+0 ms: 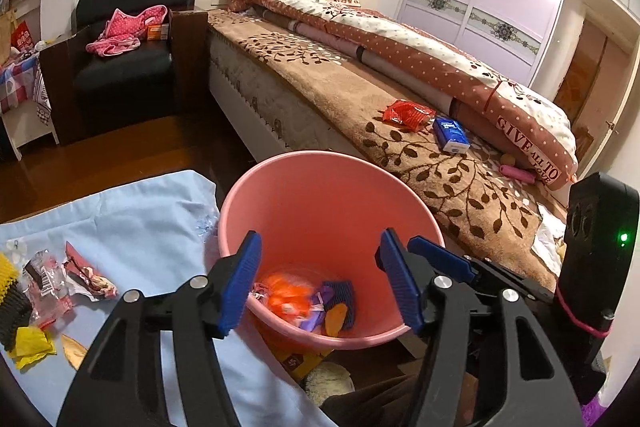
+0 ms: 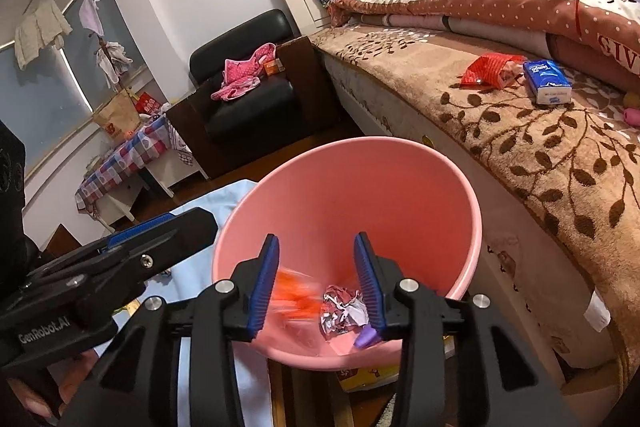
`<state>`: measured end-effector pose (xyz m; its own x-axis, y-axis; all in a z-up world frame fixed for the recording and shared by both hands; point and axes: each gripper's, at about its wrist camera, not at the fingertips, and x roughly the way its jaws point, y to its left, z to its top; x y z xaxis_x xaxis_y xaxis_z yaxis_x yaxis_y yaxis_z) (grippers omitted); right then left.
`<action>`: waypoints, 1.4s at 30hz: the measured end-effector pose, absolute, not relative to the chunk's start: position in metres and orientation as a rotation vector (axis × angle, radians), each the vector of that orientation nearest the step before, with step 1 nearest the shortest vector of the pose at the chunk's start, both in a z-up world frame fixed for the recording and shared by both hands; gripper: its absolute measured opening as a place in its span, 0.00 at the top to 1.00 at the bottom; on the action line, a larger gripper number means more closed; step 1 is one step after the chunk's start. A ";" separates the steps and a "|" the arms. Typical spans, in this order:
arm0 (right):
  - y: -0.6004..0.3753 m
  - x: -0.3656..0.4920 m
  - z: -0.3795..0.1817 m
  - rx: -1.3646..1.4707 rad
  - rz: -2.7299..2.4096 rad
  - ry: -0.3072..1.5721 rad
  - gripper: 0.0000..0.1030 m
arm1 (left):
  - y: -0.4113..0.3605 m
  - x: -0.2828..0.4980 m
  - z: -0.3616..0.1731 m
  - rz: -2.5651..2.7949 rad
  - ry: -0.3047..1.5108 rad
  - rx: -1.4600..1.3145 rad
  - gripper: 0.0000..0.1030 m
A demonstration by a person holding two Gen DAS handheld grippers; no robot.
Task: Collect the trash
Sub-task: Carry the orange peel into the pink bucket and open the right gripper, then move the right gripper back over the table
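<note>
A round pink plastic bin (image 1: 332, 195) is seen between the bed (image 1: 400, 131) and a bench draped in a pale blue cloth (image 1: 132, 223). Its wall is smooth, widening upward to a rolled rim. At its bottom, trash is gathered: an orange wrapper (image 1: 288, 293), a purple scrap (image 1: 320, 301) and a dark ribbed piece (image 1: 344, 297). In the right wrist view a crumpled white-and-purple foil ball (image 2: 344, 311) is seen there too, beside a blurred orange wrapper (image 2: 298, 293).

The left hand-held gripper (image 1: 318, 283) is held over the near rim of the bin, its blue-padded fingers spread wide with nothing between them. The right hand-held gripper (image 2: 316, 279) is likewise held over the bin mouth, parted about as widely and empty; the foil ball is seen between its fingers but lies down in the bin.

More trash is left on the blue cloth: torn red-and-white wrappers (image 1: 52, 287), a yellow crumpled piece (image 1: 32, 345) and a brown scrap (image 1: 74, 349). On the brown leaf-patterned blanket of the bed a red crinkled wrapper (image 1: 408, 113) lies just beside a blue tissue pack (image 1: 450, 135).
</note>
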<state>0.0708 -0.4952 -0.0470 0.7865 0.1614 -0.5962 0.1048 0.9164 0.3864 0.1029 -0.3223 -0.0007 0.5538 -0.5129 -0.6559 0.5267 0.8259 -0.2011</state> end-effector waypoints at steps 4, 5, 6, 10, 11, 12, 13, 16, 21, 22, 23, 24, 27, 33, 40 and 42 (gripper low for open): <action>-0.494 0.070 -0.048 0.416 0.029 0.674 0.61 | -0.319 0.102 0.001 -0.611 0.764 0.014 0.40; -0.495 0.070 -0.048 0.416 0.029 0.674 0.61 | -0.317 0.101 0.002 -0.609 0.763 0.011 0.40; -0.494 0.070 -0.048 0.415 0.028 0.674 0.60 | -0.315 0.100 0.002 -0.606 0.762 0.009 0.40; -0.492 0.068 -0.047 0.415 0.030 0.669 0.59 | -0.308 0.096 0.004 -0.592 0.757 0.006 0.40; -0.491 0.067 -0.047 0.413 0.030 0.669 0.59 | -0.305 0.094 0.005 -0.586 0.755 0.008 0.40; -0.490 0.065 -0.047 0.411 0.030 0.668 0.58 | -0.304 0.093 0.006 -0.585 0.754 0.007 0.40; -0.488 0.063 -0.045 0.409 0.031 0.666 0.58 | -0.303 0.091 0.007 -0.582 0.752 0.005 0.40; -0.482 0.056 -0.041 0.405 0.032 0.664 0.57 | -0.297 0.085 0.011 -0.573 0.743 -0.001 0.40; -0.473 0.047 -0.035 0.398 0.037 0.657 0.54 | -0.284 0.076 0.016 -0.539 0.736 -0.002 0.40; -0.470 0.045 -0.033 0.397 0.040 0.656 0.54 | -0.282 0.075 0.017 -0.532 0.735 0.001 0.40; -0.467 0.042 -0.032 0.396 0.043 0.655 0.54 | -0.279 0.073 0.018 -0.520 0.731 0.007 0.40; -0.464 0.041 -0.031 0.394 0.046 0.654 0.53 | -0.277 0.071 0.018 -0.512 0.729 0.010 0.40; -0.453 0.035 -0.027 0.380 0.058 0.653 0.53 | -0.267 0.066 0.020 -0.484 0.724 0.011 0.40; -0.434 0.026 -0.017 0.354 0.080 0.647 0.51 | -0.246 0.056 0.023 -0.443 0.723 -0.001 0.40; -0.416 0.016 -0.009 0.333 0.098 0.640 0.51 | -0.225 0.046 0.027 -0.403 0.710 -0.015 0.40; -0.410 0.015 -0.007 0.338 0.105 0.634 0.51 | -0.219 0.044 0.028 -0.390 0.707 -0.016 0.40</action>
<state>0.0147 -0.4102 -0.0074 0.8024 0.1981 -0.5629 0.0067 0.9402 0.3405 0.0440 -0.2188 0.0277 0.6912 -0.3542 -0.6299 0.3433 0.9280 -0.1450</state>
